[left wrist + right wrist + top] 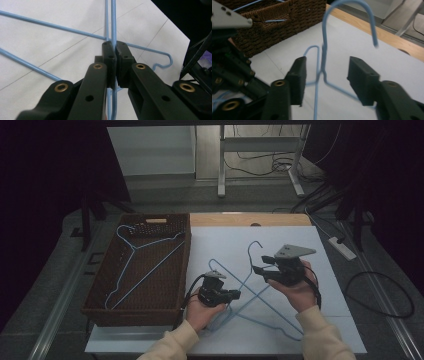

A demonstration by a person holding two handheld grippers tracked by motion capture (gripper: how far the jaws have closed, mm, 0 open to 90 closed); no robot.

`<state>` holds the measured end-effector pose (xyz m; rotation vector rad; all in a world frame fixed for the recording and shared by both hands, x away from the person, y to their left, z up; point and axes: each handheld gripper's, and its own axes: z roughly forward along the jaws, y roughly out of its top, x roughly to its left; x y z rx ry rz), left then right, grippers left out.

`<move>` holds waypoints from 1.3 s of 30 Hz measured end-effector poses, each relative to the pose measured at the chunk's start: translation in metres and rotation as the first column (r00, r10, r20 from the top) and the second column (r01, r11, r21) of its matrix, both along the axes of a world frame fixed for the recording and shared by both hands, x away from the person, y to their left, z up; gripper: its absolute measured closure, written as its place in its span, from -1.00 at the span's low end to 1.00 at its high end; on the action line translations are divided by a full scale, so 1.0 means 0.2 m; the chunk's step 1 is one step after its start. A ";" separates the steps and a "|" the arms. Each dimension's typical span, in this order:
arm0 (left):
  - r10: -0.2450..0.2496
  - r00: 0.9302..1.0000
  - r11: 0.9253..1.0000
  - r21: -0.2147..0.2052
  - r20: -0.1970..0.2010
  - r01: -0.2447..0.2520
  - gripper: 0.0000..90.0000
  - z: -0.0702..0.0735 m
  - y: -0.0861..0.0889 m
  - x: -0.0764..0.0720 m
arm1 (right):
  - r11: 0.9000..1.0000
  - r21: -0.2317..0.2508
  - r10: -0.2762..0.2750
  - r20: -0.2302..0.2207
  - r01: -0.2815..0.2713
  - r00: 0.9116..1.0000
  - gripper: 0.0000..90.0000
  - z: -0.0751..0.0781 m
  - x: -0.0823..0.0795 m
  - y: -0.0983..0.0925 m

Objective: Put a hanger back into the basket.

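Left gripper (113, 53) clenched on thin light-blue wire hanger (260, 307); right gripper (325, 75) released around its hook. Risk: tangling with 2nd wire hanger (220, 270) crossing beneath, near white table's (300, 232) front edge.

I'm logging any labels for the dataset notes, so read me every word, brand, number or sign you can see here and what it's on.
None: no readable text shows in any of the three views.
Brown woven wicker basket: no label.
Light blue wire hangers: no markings.
Black left gripper and black right gripper: plain, with brass rivets and no print.
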<state>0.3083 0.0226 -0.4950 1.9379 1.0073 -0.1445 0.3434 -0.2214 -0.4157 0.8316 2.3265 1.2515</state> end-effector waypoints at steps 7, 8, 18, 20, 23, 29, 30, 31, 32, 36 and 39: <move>0.005 1.000 1.000 -0.030 0.022 -0.004 0.93 0.02 0.01 -0.01 | 0.996 0.048 -0.078 -0.006 0.078 0.997 -0.06 -0.06 -0.14 -0.17; 0.005 1.000 0.999 -0.040 0.026 -0.004 0.93 0.03 0.01 -0.01 | 0.995 0.055 -0.082 -0.012 0.083 0.997 -0.06 -0.08 -0.16 -0.19; 0.016 0.999 0.995 -0.095 0.048 -0.011 0.94 0.11 0.03 -0.04 | 0.993 0.044 -0.112 -0.029 0.114 0.993 -0.08 -0.19 -0.28 -0.33; 0.019 0.998 0.995 -0.104 0.060 -0.012 0.94 0.14 0.04 -0.05 | 0.992 0.048 -0.115 -0.031 0.117 0.993 -0.08 -0.20 -0.30 -0.35; 0.024 0.997 0.993 -0.121 0.068 -0.015 0.94 0.18 0.06 -0.05 | 0.992 0.058 -0.114 -0.022 0.115 0.993 -0.08 -0.20 -0.33 -0.38; 0.022 0.996 0.991 -0.135 0.092 -0.009 0.94 0.26 0.10 -0.07 | 0.991 0.049 -0.121 -0.034 0.123 0.992 -0.08 -0.23 -0.34 -0.41; 0.024 0.995 0.990 -0.139 0.100 -0.010 0.94 0.28 0.11 -0.07 | 0.991 0.051 -0.123 -0.035 0.124 0.992 -0.08 -0.23 -0.34 -0.42; 0.028 0.994 0.990 -0.140 0.109 -0.012 0.94 0.29 0.13 -0.08 | 0.991 0.048 -0.126 -0.042 0.128 0.991 -0.08 -0.24 -0.34 -0.43; 0.032 0.993 0.989 -0.144 0.112 -0.016 0.94 0.30 0.14 -0.08 | 0.991 0.048 -0.126 -0.042 0.128 0.991 -0.08 -0.24 -0.34 -0.43; 0.053 0.991 0.986 -0.166 0.124 -0.032 0.94 0.36 0.21 -0.09 | 0.990 0.041 -0.134 -0.052 0.136 0.990 -0.08 -0.26 -0.32 -0.43; 0.061 0.989 0.984 -0.176 0.132 -0.037 0.94 0.39 0.27 -0.09 | 0.989 0.043 -0.142 -0.055 0.145 0.988 -0.08 -0.27 -0.31 -0.44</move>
